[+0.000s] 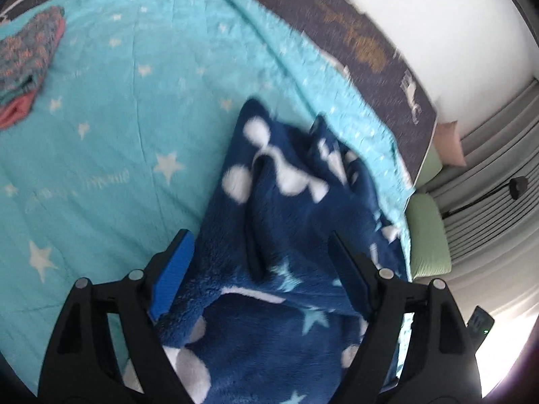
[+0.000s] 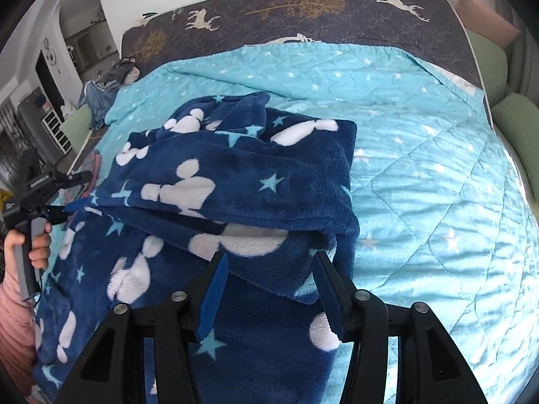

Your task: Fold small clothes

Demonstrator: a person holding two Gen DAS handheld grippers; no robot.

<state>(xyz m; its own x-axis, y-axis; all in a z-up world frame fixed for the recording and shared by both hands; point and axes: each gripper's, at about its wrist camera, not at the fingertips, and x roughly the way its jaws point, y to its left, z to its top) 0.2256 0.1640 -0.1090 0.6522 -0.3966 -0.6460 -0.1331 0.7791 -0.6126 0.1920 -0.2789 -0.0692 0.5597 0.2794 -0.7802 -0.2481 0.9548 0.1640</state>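
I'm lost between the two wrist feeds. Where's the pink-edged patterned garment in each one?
Left wrist view: the pink-edged patterned garment lies folded at the far left edge, upper part, on the turquoise star quilt.
Right wrist view: only a doubtful sliver at the left edge, past the navy fleece near the left claw; I cannot confirm it.
Shared landmark: the navy fleece, central in both views.

the navy fleece garment (image 1: 276, 235) on the turquoise quilt (image 1: 101, 118) is viewed closely, downward, from each wrist; the right view is angled toward the dark headboard (image 2: 303, 10); garment and quilt are shared.
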